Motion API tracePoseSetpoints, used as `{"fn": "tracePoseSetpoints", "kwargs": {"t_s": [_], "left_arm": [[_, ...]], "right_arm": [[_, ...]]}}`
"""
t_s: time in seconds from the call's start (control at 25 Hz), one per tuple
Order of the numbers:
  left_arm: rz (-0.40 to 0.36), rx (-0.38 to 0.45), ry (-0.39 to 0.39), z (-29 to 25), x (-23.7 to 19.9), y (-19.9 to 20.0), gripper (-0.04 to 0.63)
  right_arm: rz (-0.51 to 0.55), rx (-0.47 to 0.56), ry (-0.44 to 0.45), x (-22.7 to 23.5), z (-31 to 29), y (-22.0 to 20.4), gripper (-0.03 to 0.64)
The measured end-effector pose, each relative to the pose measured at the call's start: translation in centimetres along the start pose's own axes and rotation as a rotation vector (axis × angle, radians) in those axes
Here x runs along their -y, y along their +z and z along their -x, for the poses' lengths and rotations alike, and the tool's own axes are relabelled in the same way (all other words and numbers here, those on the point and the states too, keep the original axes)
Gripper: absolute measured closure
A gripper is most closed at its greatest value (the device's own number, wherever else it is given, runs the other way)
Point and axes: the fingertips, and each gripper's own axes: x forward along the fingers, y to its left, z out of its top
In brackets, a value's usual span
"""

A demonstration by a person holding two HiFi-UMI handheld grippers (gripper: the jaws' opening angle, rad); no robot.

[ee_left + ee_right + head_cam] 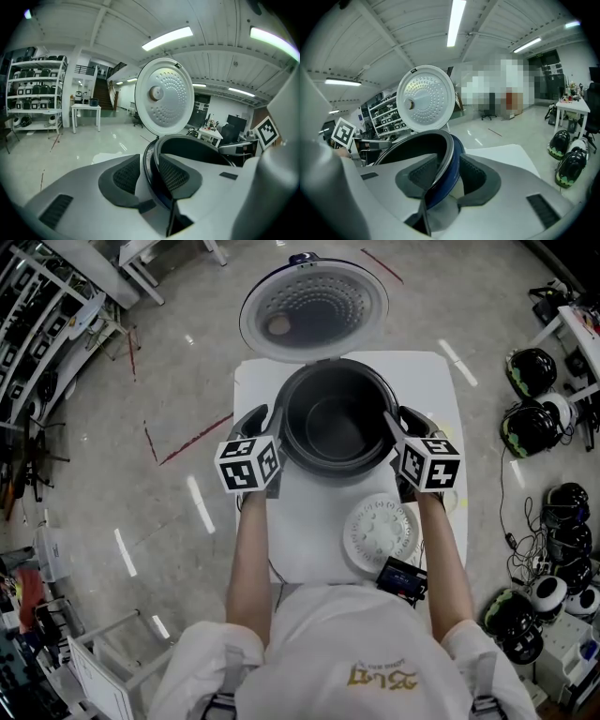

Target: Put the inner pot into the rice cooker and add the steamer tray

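Cooker: dark round rice cooker [337, 365] on white table [309, 512], white perforated lid [314, 310] raised.
Contents: black metal inner pot [336, 432] seated inside cooker, empty.
Tray: white round perforated steamer tray [378, 532] flat on table, beside cooker.
Left gripper [150, 176]: partly open, astride pot rim, unclamped.
Right gripper [447, 176]: wide open, astride opposite rim.

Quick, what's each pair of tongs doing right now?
Left tongs: open, astride the pot rim, not gripping.
Right tongs: open, astride the pot rim, not gripping.
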Motion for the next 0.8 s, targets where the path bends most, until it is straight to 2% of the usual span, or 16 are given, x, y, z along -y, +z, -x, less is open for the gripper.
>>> {"fn": "tracePoseSetpoints", "kwargs": {"t_s": [0.16, 0.32, 0.6, 0.8], "left_arm": [[0.032, -0.008, -0.032, 0.7, 0.4, -0.7, 0.456], [0.055, -0.007, -0.040, 1.5, 1.0, -1.9, 0.425], [0.119, 0.082, -0.070, 4.1, 2.4, -2.2, 0.410], [0.138, 0.081, -0.112, 5.4, 3.6, -3.0, 0.402]], "right_arm": [[-0.001, 0.031, -0.027, 0.1, 1.1, 0.3, 0.469], [-0.045, 0.046, -0.032, 0.5, 2.8, -0.3, 0.475], [-0.094, 0.064, -0.048, 0.9, 6.1, -2.2, 0.479], [-0.123, 0.074, -0.061, 0.2, 8.4, -3.5, 0.479]]}}
